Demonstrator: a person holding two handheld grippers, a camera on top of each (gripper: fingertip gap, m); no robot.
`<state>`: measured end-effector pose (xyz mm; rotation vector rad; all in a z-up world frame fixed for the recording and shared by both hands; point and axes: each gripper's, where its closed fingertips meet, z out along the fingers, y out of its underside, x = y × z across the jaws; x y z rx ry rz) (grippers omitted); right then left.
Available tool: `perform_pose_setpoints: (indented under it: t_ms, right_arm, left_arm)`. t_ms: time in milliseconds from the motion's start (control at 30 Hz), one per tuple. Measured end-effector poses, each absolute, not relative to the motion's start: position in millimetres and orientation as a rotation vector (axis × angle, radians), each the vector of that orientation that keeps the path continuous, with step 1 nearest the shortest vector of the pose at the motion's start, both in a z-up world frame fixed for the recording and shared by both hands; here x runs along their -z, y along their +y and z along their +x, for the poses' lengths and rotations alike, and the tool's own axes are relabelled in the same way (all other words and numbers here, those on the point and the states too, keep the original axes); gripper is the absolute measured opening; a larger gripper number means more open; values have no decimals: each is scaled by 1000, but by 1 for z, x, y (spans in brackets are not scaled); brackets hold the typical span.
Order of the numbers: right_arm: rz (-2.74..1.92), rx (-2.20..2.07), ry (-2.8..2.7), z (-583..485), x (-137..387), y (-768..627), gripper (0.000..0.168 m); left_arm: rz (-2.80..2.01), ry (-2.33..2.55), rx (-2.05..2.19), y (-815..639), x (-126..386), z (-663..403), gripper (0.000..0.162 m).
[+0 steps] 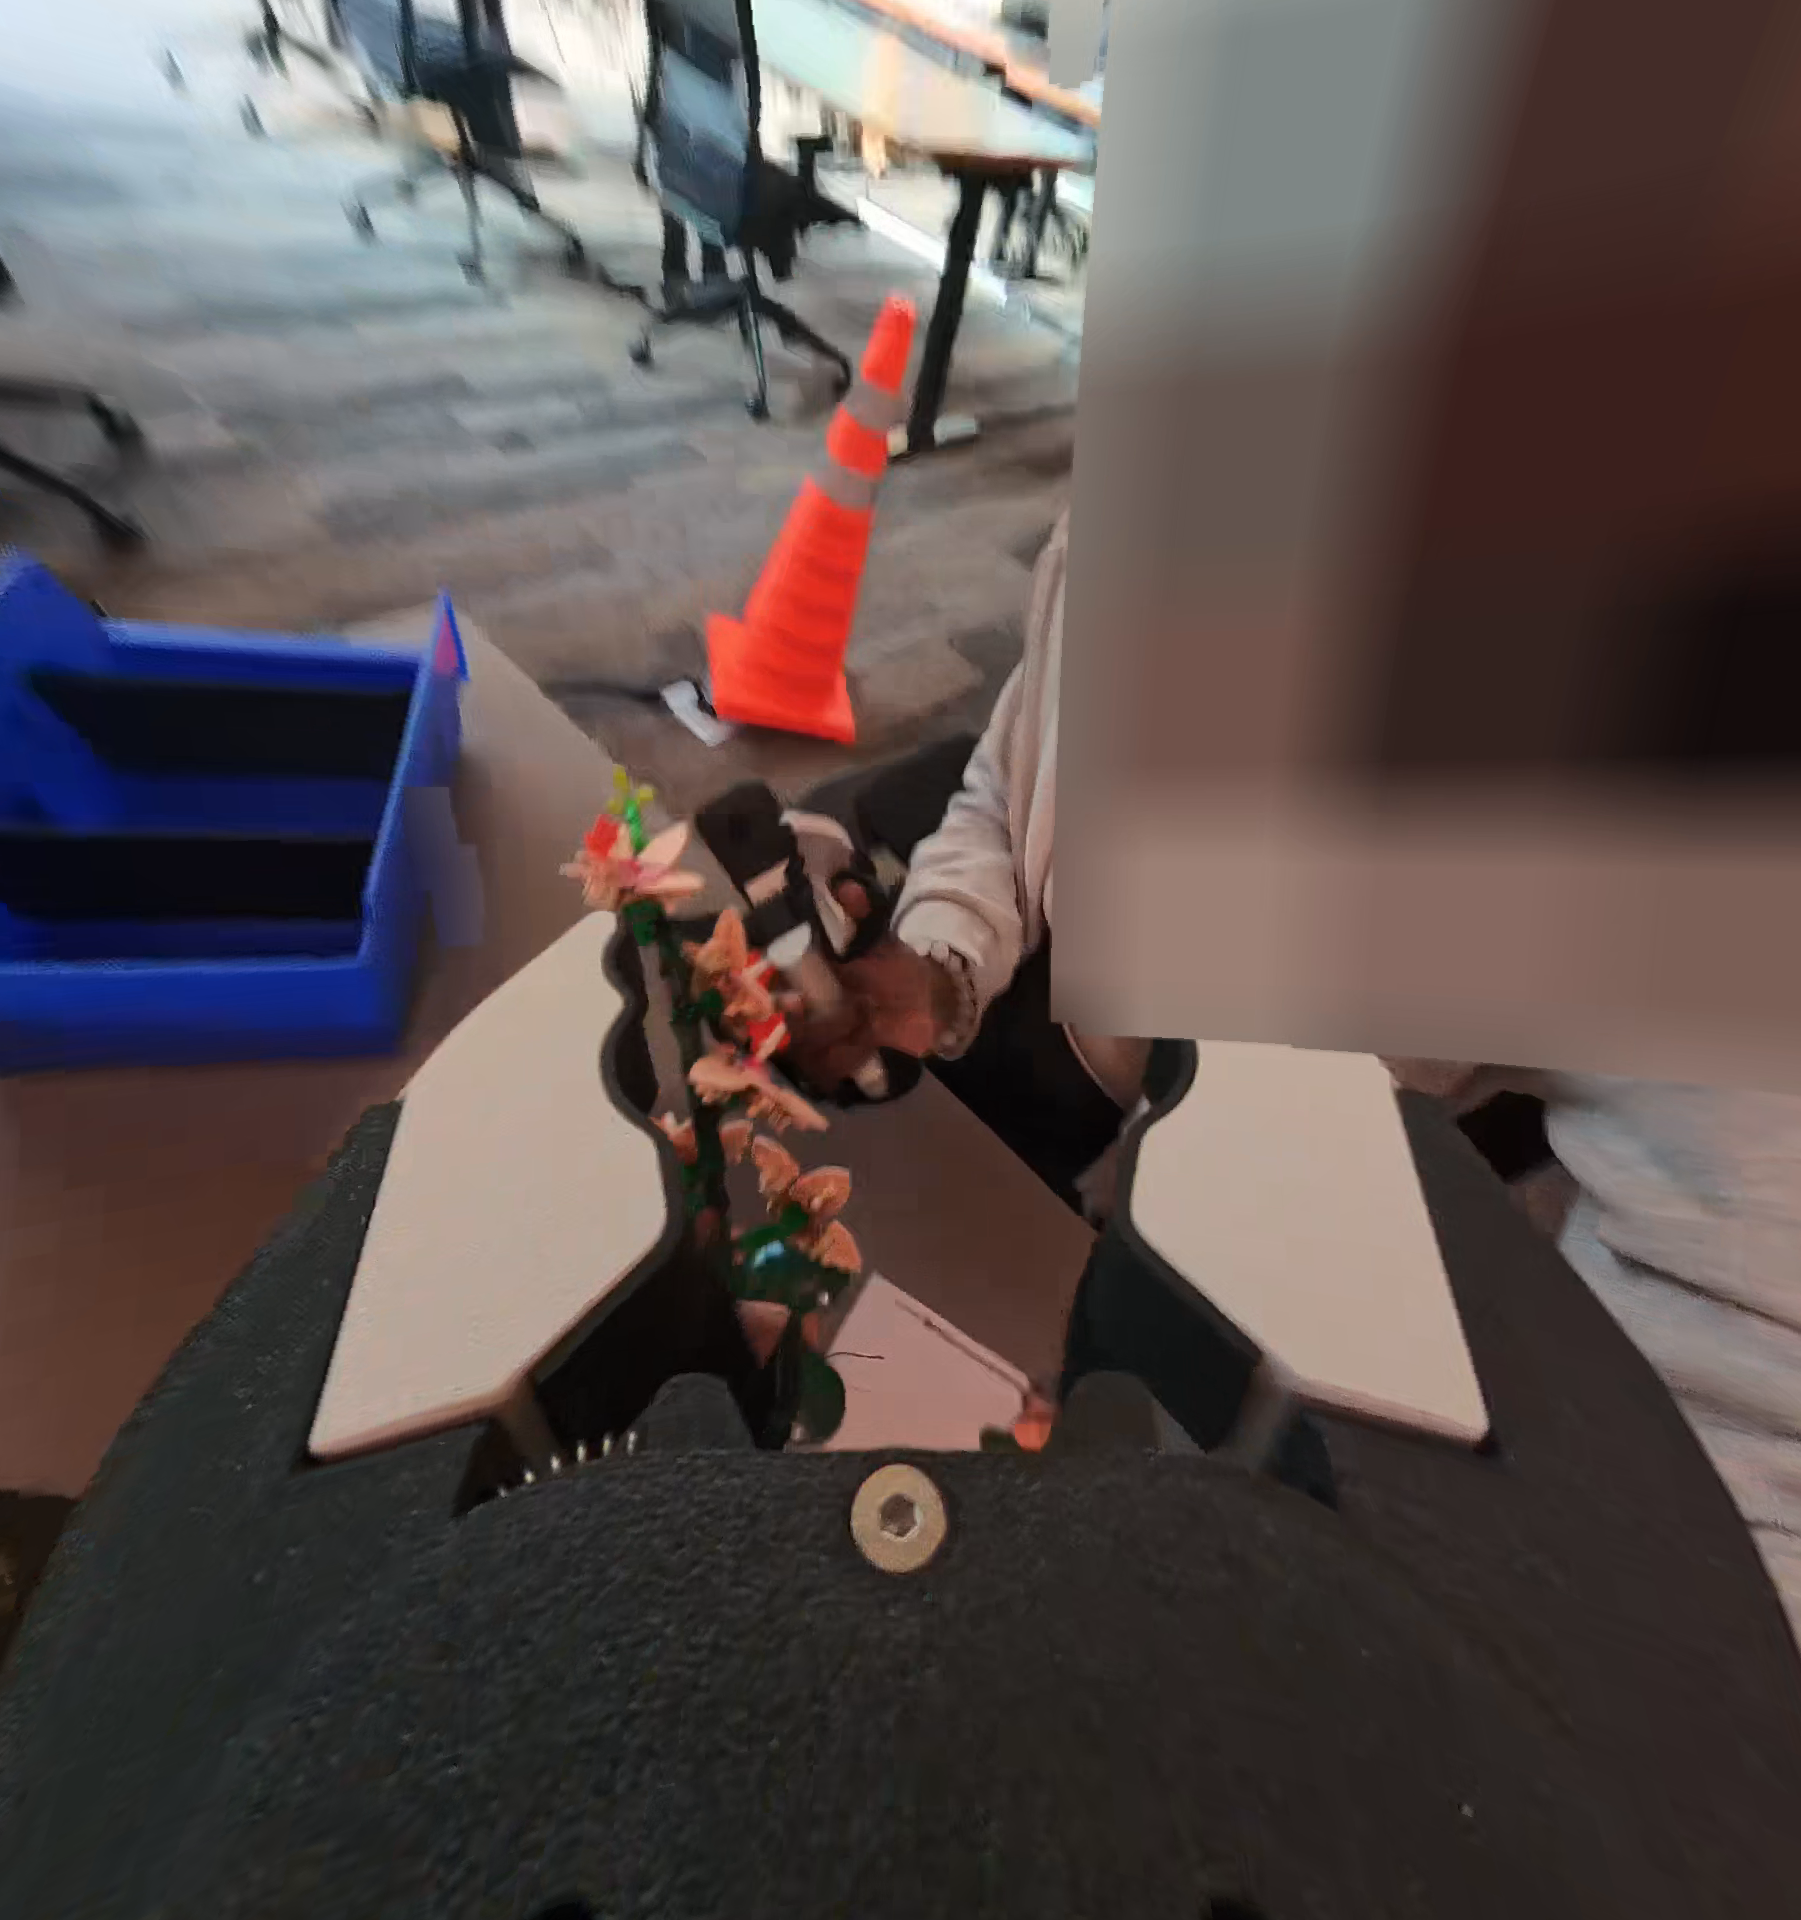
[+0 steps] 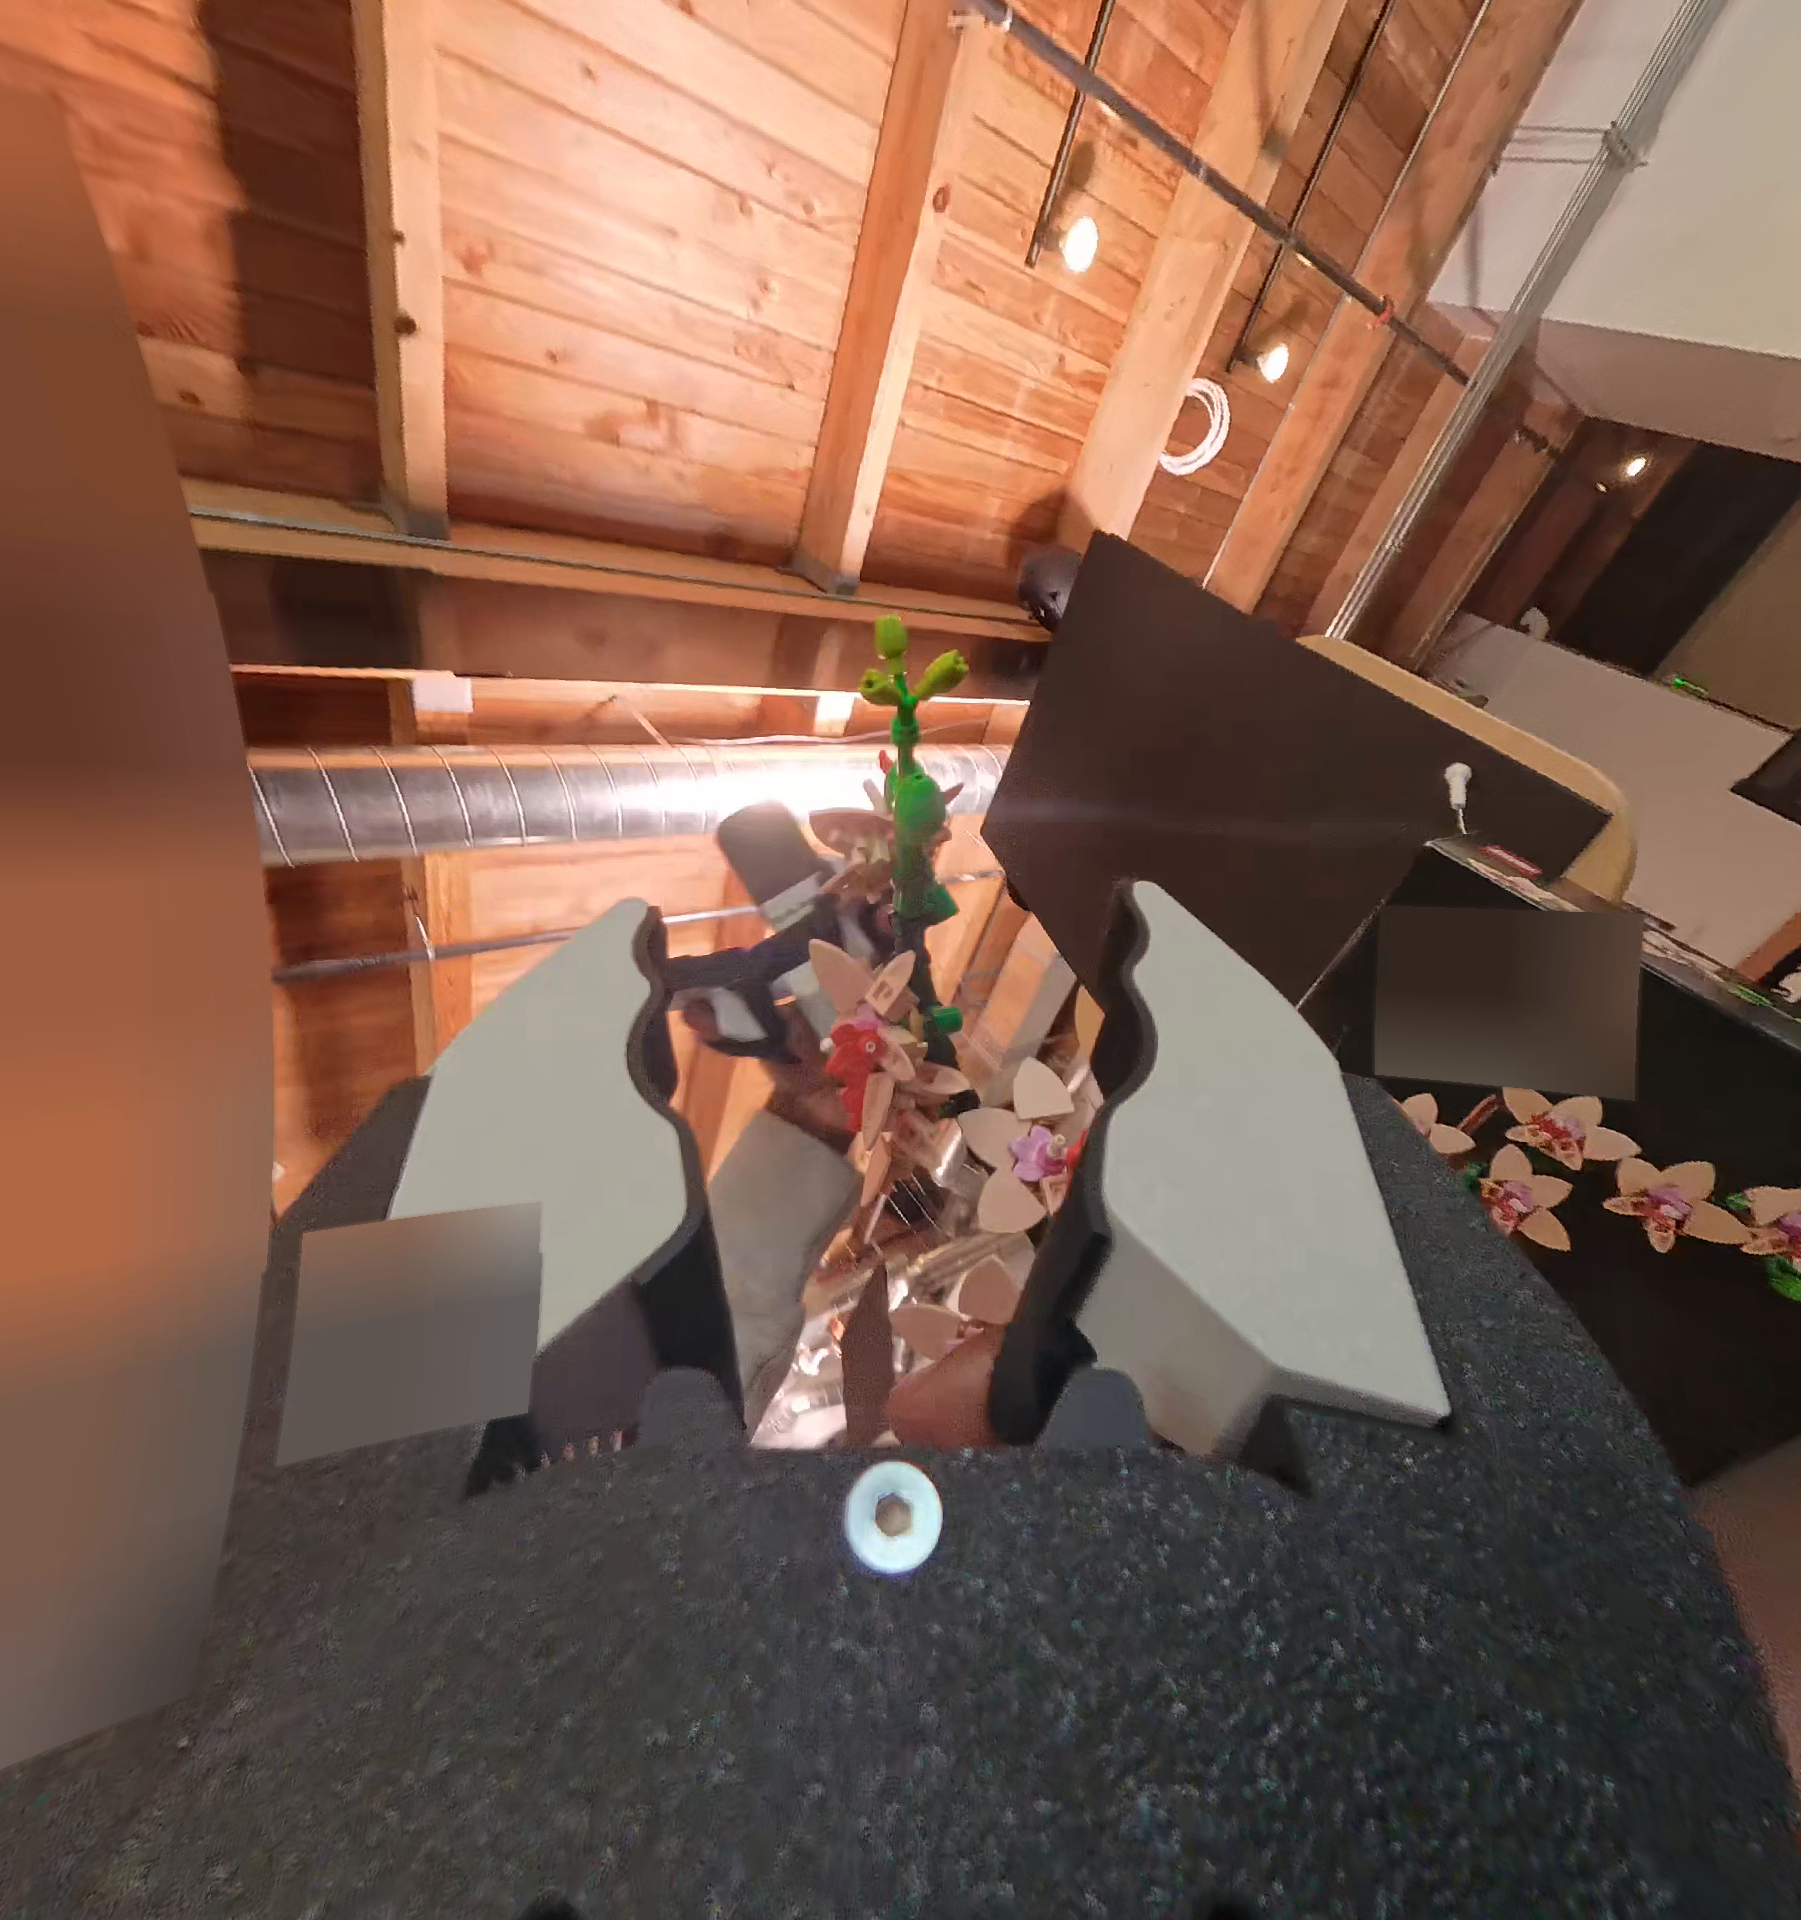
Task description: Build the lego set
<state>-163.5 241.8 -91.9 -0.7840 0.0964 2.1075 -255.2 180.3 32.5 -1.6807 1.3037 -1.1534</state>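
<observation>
A lego orchid stem, dark green with tan and pink flowers, stands upright between the fingers of my left gripper. The jaws are wide apart and the stem is close to the left finger. I cannot tell whether it touches. Behind the stem, a hand holds the right gripper. In the right wrist view, the same stem, with its bright green bud tip, rises between the open fingers of my right gripper, which points up at the ceiling. Its flowers fill the gap without being clamped. The left gripper shows beyond.
A blue bin sits on the brown table at the left. An orange cone and office chairs stand on the floor beyond. A person's pale sleeve is at the right. A dark box with an orchid picture lies at the right. My right fingertips sit around 20 cm from my left ones.
</observation>
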Motion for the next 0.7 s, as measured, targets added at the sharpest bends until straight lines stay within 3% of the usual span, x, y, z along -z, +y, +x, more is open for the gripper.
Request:
perform_pose_setpoints:
  t_ms: [133,333,433,533,567,600,633,667,700]
  right_arm:
    - [-816,-2042,39,-156,89,239,85]
    - [-844,-1898,-200,-154,82,217,96]
    - [-799,-1803,-385,-157,84,192,94]
    - [-731,-1686,-578,-161,93,164,86]
    - [-707,-1623,-622,-162,95,158,78]
    - [-686,-1544,-660,-164,97,154,65]
    - [-630,-1475,-721,-167,98,144,44]
    - [-551,-1416,-809,-171,100,129,20]
    - [-501,-1352,-896,-178,104,115,9]
  left_arm:
    - [-1454,1192,870,138,-47,-247,113]
    - [-1195,804,345,76,-48,-249,115]
    - [-1042,554,138,41,-47,-265,99]
    - [-1063,338,-79,21,-14,-304,78]
    - [-1120,284,-161,20,8,-322,59]
    - [-1176,246,-231,17,31,-339,26]
    - [-1208,217,-274,15,52,-354,4]
    - [-1224,191,-291,13,69,-365,1]
    - [-1243,174,-295,13,83,-374,0]
